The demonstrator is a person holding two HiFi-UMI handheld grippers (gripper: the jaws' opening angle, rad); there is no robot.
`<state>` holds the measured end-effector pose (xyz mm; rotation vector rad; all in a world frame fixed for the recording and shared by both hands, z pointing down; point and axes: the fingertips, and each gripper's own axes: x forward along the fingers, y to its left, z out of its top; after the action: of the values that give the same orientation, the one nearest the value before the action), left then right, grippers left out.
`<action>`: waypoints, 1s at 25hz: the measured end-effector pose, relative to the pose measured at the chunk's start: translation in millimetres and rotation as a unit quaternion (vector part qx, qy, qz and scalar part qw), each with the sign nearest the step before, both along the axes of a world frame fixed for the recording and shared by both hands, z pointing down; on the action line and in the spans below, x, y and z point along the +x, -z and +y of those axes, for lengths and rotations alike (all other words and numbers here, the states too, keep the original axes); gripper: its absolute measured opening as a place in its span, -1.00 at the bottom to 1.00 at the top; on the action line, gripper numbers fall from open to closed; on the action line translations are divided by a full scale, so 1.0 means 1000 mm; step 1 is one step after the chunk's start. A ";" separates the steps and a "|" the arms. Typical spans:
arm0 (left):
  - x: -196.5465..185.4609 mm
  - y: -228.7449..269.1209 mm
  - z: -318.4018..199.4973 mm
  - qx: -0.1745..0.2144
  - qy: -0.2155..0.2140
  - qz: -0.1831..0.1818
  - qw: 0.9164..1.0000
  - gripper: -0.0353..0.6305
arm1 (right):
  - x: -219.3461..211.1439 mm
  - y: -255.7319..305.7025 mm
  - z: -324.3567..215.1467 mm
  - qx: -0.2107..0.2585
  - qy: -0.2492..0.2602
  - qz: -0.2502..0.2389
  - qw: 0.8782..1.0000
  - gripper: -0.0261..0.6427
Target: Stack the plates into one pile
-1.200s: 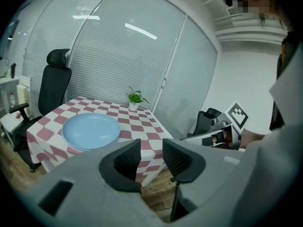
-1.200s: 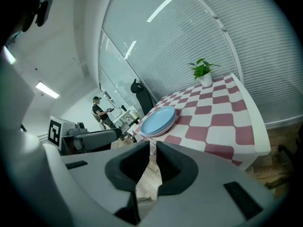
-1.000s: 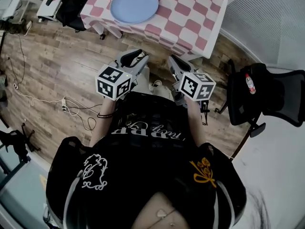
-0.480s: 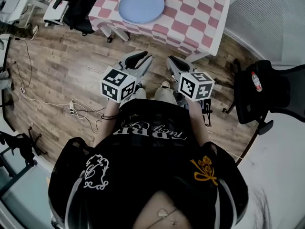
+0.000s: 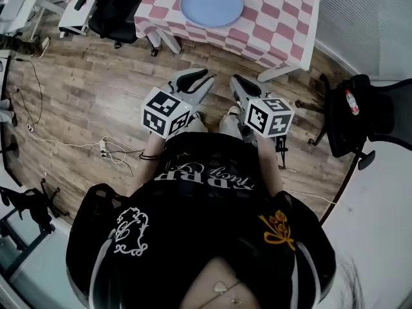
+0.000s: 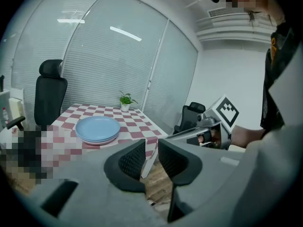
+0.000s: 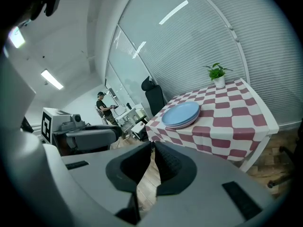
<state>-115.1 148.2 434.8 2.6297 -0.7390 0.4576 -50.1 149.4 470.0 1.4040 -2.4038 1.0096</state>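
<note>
Checkered table (image 5: 283, 18), blue plates (image 5: 212, 4); left hand-held gripper (image 6: 151, 145) parted, right hand-held gripper (image 7: 152, 148) together, both just closing.

Open wood-plank floor (image 5: 84, 89) lay ahead of you up to the red-and-white checked tabletop (image 5: 277, 18). A black office chair (image 5: 116, 8) stood just beside its left end; another black chair (image 5: 386, 114) stood well apart at your right. Bare cloth ringed the stacked light-blue round plates (image 5: 212, 4).

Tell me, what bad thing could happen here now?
The stacked blue plates sit near the edge of the checkered table, so a bump might knock them off. Loose cables lie on the wooden floor beside the person, who could trip on them.
</note>
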 end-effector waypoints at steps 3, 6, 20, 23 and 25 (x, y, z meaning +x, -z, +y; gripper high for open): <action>-0.024 -0.003 0.005 -0.002 -0.014 -0.001 1.000 -0.61 | -0.023 -0.001 0.005 -0.001 -0.012 0.004 1.000 -0.83; -0.045 -0.006 0.010 -0.004 -0.023 0.000 1.000 -0.61 | -0.045 -0.004 0.013 -0.003 -0.018 0.010 1.000 -0.83; -0.099 -0.016 0.017 -0.007 -0.039 0.004 0.999 -0.61 | -0.105 -0.014 0.028 -0.011 -0.017 0.030 0.999 -0.84; -0.103 -0.016 0.018 -0.008 -0.039 0.004 0.999 -0.61 | -0.110 -0.015 0.029 -0.013 -0.014 0.033 0.999 -0.84; -0.105 -0.016 0.018 -0.009 -0.038 0.004 0.999 -0.61 | -0.112 -0.015 0.029 -0.013 -0.012 0.034 0.999 -0.84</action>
<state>-220.0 166.0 450.9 2.6485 -0.6312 0.4731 -161.8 178.3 485.2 1.4385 -2.3213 0.9787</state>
